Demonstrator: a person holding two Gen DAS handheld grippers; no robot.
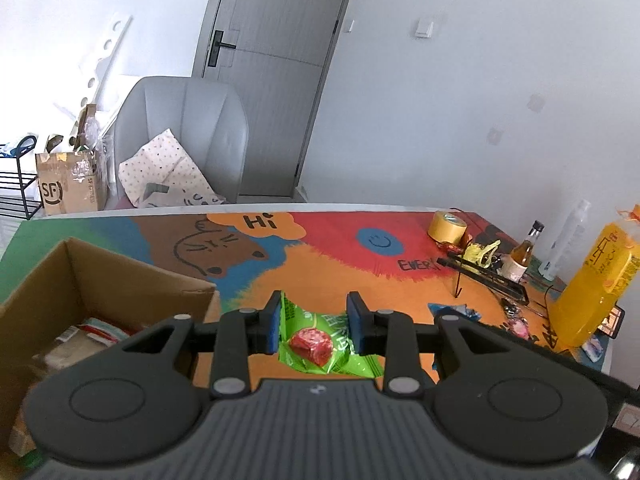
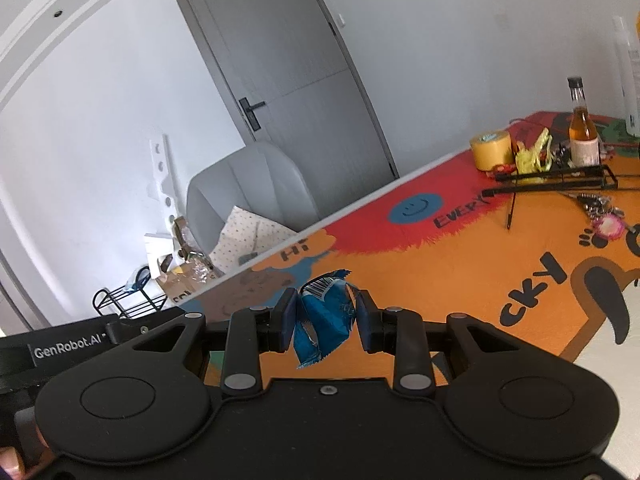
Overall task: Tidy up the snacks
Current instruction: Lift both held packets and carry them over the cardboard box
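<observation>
In the left wrist view my left gripper (image 1: pixel 316 322) is shut on a green snack packet (image 1: pixel 320 340) with a red picture on it, held above the colourful table mat (image 1: pixel 360 276). An open cardboard box (image 1: pixel 100 280) with several wrapped snacks inside stands at the left, close beside the left finger. In the right wrist view my right gripper (image 2: pixel 326 316) is shut on a crumpled blue snack packet (image 2: pixel 324 316) that hangs between the blue pads above the mat (image 2: pixel 460 264). The other gripper's black body (image 2: pixel 80 344) shows at the left edge.
At the table's far right stand a yellow tape roll (image 1: pixel 446 226), a small amber bottle (image 1: pixel 524 254), a black wire rack (image 1: pixel 488 276), a tall yellow bag (image 1: pixel 596 280) and a clear bottle (image 1: pixel 568 236). Behind the table are a grey chair (image 1: pixel 184 136), a door and a shipping box (image 1: pixel 66 186).
</observation>
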